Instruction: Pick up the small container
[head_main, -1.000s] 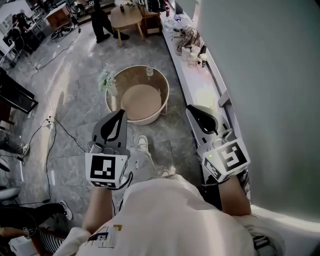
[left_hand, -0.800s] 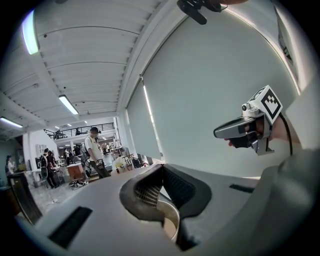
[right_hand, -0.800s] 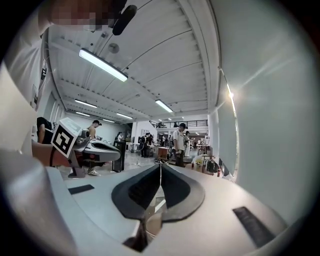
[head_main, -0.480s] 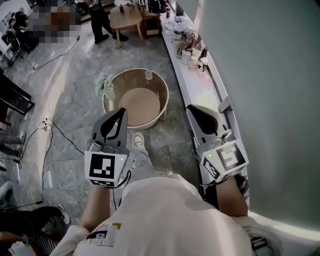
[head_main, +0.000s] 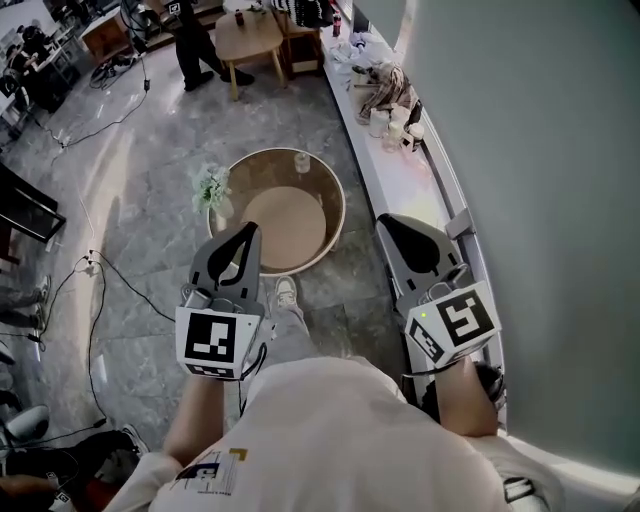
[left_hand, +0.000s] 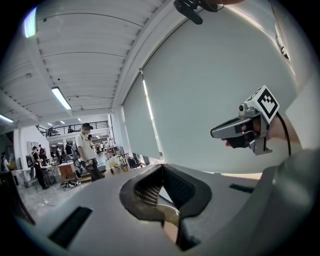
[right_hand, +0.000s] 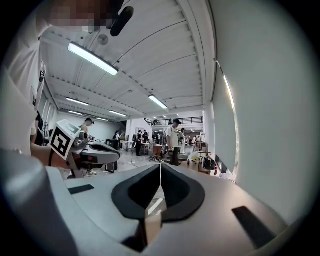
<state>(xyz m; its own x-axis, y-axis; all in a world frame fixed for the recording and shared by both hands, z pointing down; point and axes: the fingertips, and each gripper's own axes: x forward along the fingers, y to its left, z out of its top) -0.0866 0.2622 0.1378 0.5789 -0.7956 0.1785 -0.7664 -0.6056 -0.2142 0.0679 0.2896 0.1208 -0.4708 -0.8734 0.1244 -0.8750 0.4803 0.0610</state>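
The small container (head_main: 302, 160), a little clear jar, stands on the far edge of a round glass-topped coffee table (head_main: 335, 195). Both grippers are held in the air well short of the table. My left gripper (head_main: 247, 231) points toward the table's near rim, jaws shut and empty. My right gripper (head_main: 384, 222) hangs to the right of the table beside a white ledge, also shut and empty. In the left gripper view the jaws (left_hand: 161, 166) meet with nothing between them, and the right gripper (left_hand: 245, 131) shows beyond. The right gripper view shows shut jaws (right_hand: 160, 166) and the left gripper (right_hand: 95, 152).
A vase of white flowers (head_main: 212, 187) stands on the table's left edge. The white ledge (head_main: 385, 170) along the right wall carries cups and clutter (head_main: 390, 100). A wooden table (head_main: 250, 35) and a standing person (head_main: 195, 45) are farther back. Cables (head_main: 100, 260) lie on the floor at left.
The round table has slid slightly lower in the head view, a little nearer the grippers. Both grippers keep the same pose and stay shut.
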